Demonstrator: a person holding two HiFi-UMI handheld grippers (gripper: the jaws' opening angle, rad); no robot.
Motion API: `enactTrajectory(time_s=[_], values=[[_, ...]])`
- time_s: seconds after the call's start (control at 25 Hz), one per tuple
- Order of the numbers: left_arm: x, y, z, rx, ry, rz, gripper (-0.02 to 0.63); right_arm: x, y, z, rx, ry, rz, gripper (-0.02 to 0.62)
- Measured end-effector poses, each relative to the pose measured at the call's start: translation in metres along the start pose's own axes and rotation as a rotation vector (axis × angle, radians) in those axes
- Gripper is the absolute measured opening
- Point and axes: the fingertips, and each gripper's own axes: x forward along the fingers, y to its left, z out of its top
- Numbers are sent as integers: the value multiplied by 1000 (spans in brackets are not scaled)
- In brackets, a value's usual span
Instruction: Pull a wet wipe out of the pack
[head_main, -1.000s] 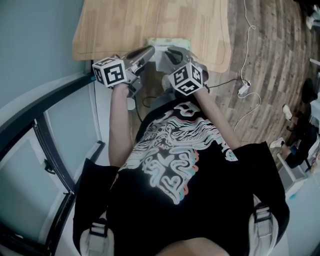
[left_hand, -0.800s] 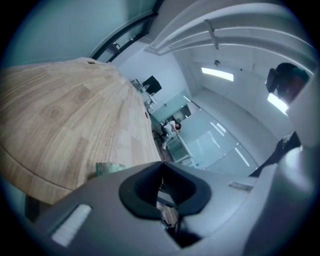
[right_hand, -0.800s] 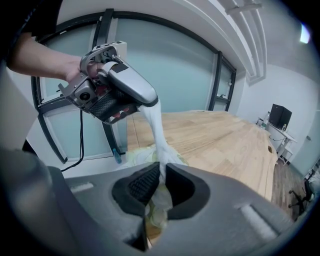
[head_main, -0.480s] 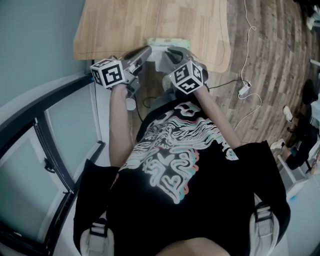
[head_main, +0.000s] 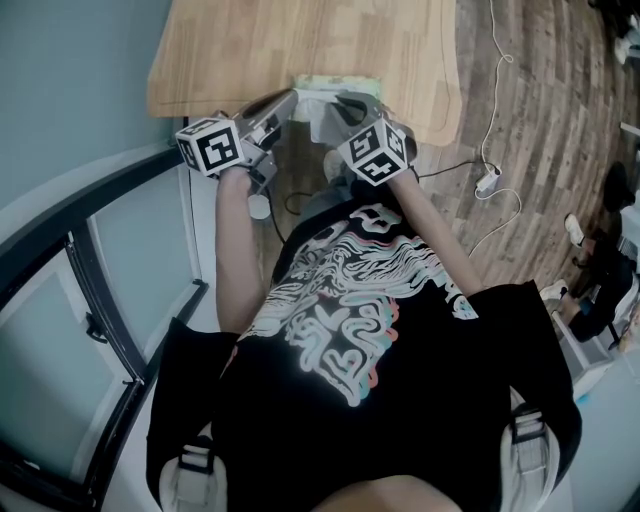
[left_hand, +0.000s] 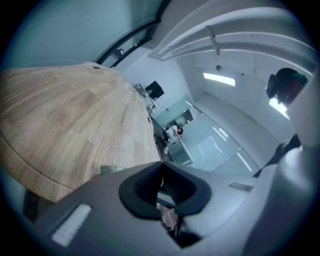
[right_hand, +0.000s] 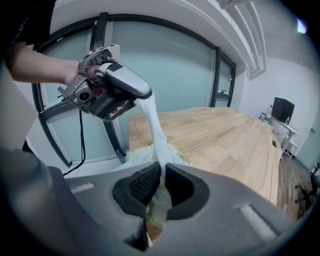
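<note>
With the wipe (right_hand: 154, 127) stretched above the pack (right_hand: 133, 156) at the near desk (right_hand: 225, 140) edge, its top clamped in the left claw (right_hand: 139, 99) and its base in the right claw (right_hand: 162, 186), pull steadily along the strip to avoid tearing.

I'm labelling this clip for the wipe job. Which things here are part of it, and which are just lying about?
Part of the job:
- wet wipe, stretched between both grippers
- pack, at the table edge
- left gripper and right gripper, both shut on the wipe

Lying about:
- white adapter with its cable, on the floor
- dark monitor across the room
</note>
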Motion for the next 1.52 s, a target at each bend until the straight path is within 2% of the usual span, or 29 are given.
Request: enactTrajectory(time_s=[0.08, 0.48, 1.0, 1.32, 1.52], values=[[-1, 1, 1, 2, -1, 4, -6, 0, 0, 0, 6, 1, 9, 15], [-7, 2, 3, 10, -4, 13, -6, 2, 0, -1, 12, 10, 8, 15], [-30, 16, 22, 7, -64, 48, -6, 3, -2, -1, 19, 27, -3, 15], [-50, 36, 25, 57, -64, 169, -6, -2, -1, 4, -4, 23, -15, 15], [-61, 58, 19, 128, 11, 302, -6, -9, -2, 11, 5, -19, -25, 15]])
